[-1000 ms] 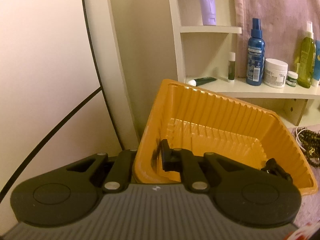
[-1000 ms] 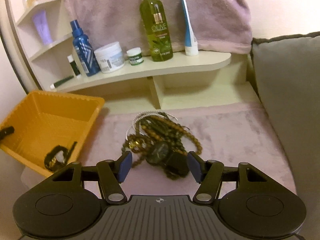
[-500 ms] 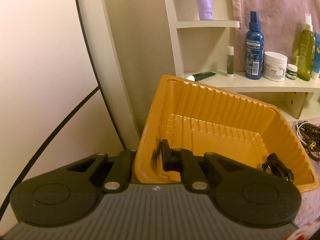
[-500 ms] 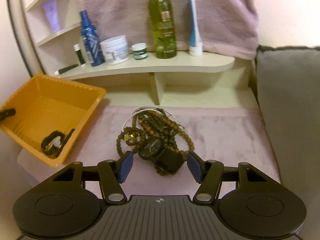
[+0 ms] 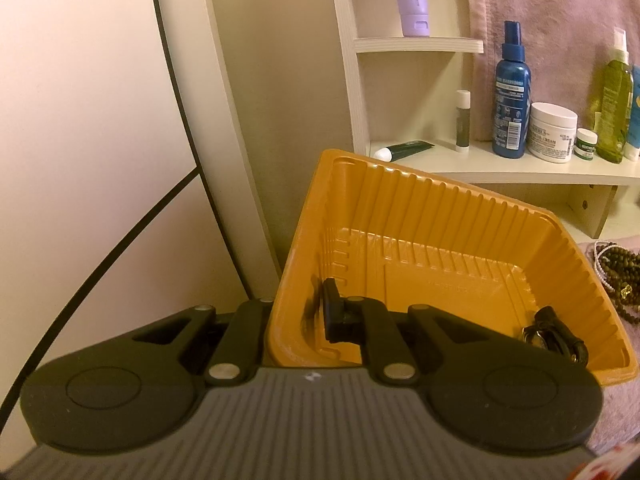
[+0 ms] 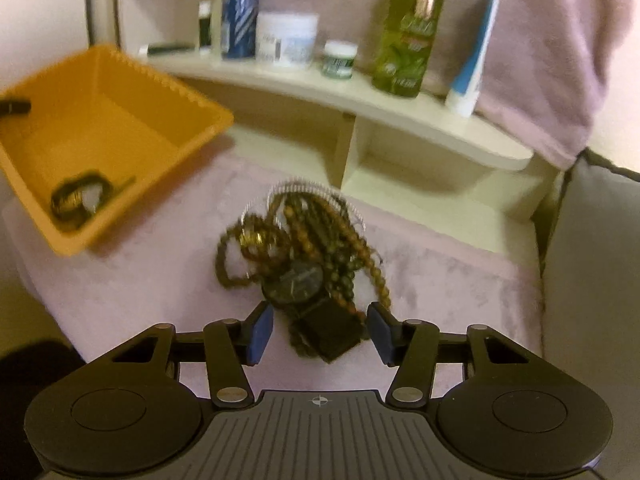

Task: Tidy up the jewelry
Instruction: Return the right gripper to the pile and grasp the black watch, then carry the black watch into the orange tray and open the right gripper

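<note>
My left gripper is clamped on the tray wall to steady it; one piece already lies inside. My right gripper is closing, pads not yet touching, around the watch in the bead pile beside the tray

Both wrist views—close, downward—share the orange tray

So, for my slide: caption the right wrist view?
Right claw closing around a black watch atop tangled bead bracelets.
</note>
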The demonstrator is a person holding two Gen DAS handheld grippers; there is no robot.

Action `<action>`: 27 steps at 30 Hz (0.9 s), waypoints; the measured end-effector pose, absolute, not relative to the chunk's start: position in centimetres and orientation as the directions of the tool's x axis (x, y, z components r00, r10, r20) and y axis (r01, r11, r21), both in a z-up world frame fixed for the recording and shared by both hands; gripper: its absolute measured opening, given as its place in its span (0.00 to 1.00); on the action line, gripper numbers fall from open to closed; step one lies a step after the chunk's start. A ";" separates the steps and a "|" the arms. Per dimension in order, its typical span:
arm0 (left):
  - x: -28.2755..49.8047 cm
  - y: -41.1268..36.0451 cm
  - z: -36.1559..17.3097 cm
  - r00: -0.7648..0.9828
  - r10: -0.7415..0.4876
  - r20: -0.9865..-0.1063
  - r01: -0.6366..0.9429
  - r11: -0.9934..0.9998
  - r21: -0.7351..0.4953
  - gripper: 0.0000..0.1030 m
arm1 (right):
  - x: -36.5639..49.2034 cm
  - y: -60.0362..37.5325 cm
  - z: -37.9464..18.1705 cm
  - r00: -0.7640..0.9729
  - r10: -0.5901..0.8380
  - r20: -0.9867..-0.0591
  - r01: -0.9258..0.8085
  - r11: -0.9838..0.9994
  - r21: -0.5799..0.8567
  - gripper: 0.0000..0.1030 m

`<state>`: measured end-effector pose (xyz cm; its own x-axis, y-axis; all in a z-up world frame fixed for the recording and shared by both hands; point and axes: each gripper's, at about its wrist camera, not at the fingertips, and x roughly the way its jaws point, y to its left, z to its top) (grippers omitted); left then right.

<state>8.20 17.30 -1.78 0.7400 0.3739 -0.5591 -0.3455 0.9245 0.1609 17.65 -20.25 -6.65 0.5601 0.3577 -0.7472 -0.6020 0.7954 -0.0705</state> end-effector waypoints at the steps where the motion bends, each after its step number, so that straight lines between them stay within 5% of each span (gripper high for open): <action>1: 8.2 17.3 -1.8 0.740 0.374 -0.560 -0.346 0.924 0.160 0.10 | 17.8 -20.3 -7.0 0.554 0.354 -0.753 -0.607 0.791 -0.075 0.52; 3: 8.2 17.3 -1.8 0.739 0.374 -0.561 -0.346 0.924 0.160 0.10 | 17.9 -20.4 -7.4 0.559 0.351 -0.751 -0.608 0.789 -0.083 0.52; 9: 8.2 17.2 -1.8 0.738 0.377 -0.559 -0.347 0.923 0.163 0.10 | 17.4 -20.6 -7.0 0.570 0.387 -0.724 -0.617 0.784 -0.066 0.21; 18: 8.1 17.1 -1.8 0.737 0.379 -0.560 -0.349 0.923 0.165 0.10 | 18.0 -24.2 -3.8 0.564 0.497 -0.659 -0.463 0.851 0.247 0.19; 27: 8.0 17.0 -1.8 0.736 0.378 -0.561 -0.350 0.923 0.163 0.10 | 17.5 -25.3 -1.3 0.589 0.498 -0.637 -0.389 0.865 0.317 0.19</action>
<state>8.01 17.03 -1.79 0.7363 0.3783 -0.5610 -0.3497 0.9226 0.1632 17.52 -25.27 -1.32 0.5886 0.4980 -0.6368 -0.3887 0.8651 0.3172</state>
